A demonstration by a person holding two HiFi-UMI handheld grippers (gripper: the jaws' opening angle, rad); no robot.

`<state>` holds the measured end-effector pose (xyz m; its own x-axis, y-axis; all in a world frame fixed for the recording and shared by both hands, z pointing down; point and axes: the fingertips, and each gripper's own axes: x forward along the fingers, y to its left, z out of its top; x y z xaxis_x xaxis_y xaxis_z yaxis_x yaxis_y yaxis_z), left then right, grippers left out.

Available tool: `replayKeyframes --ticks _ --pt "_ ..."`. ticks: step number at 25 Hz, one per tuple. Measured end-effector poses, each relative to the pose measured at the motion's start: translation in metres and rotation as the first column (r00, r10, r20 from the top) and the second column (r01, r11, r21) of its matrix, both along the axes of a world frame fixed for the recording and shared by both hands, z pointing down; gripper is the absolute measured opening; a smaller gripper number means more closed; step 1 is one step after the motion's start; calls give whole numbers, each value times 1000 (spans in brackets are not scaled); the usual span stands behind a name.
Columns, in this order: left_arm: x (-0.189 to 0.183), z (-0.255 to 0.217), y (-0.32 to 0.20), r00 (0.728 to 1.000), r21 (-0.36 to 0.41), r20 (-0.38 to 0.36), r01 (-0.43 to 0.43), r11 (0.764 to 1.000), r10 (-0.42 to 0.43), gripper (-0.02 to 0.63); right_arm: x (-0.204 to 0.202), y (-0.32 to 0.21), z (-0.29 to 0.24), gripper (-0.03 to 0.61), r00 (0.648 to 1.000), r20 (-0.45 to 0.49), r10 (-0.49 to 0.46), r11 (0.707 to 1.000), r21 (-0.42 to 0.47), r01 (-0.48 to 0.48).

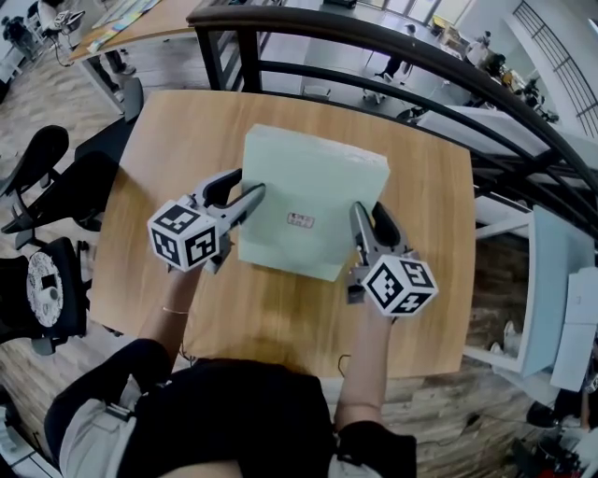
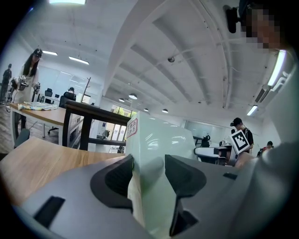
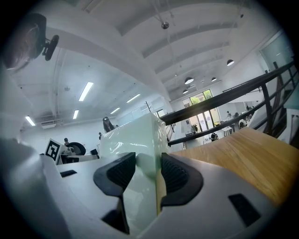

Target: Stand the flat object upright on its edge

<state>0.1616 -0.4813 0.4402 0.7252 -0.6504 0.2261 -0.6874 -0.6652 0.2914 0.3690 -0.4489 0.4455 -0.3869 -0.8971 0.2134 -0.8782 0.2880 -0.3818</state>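
Clamped on flat box (image 1: 308, 182) edges with left hand-held gripper (image 1: 247, 203) and right hand-held gripper (image 1: 370, 220); risks slipping from between jaws onto worktop (image 1: 177, 131) if tilted unevenly.

Wooden table (image 1: 271, 322), black railing (image 1: 280, 17), office chair (image 1: 42, 157)

We see a smooth, glossy skin on the pale green box (image 1: 313, 201), shiny enough to catch the ceiling lights, while the table (image 1: 177, 140) is matt, grained wood. The left gripper (image 2: 148, 164) and right gripper (image 3: 148, 161) look like matt grey plastic, with black ribbed pads (image 3: 180, 176).
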Motion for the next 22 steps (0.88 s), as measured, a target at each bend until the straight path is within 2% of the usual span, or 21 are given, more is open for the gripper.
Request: replayKeyframes --ticks 10,13,22 --pt "3 -13 -13 1000 40 -12 25 999 -24 225 3 -15 -14 176 1000 -29 8 999 44 -7" --pt "4 -15 -10 1000 56 -16 22 998 -21 225 4 -13 -16 176 998 -57 28 997 72 -23" --pt "0 -16 7 999 80 -27 21 997 -19 221 0 10 -16 176 996 -60 69 991 123 -61"
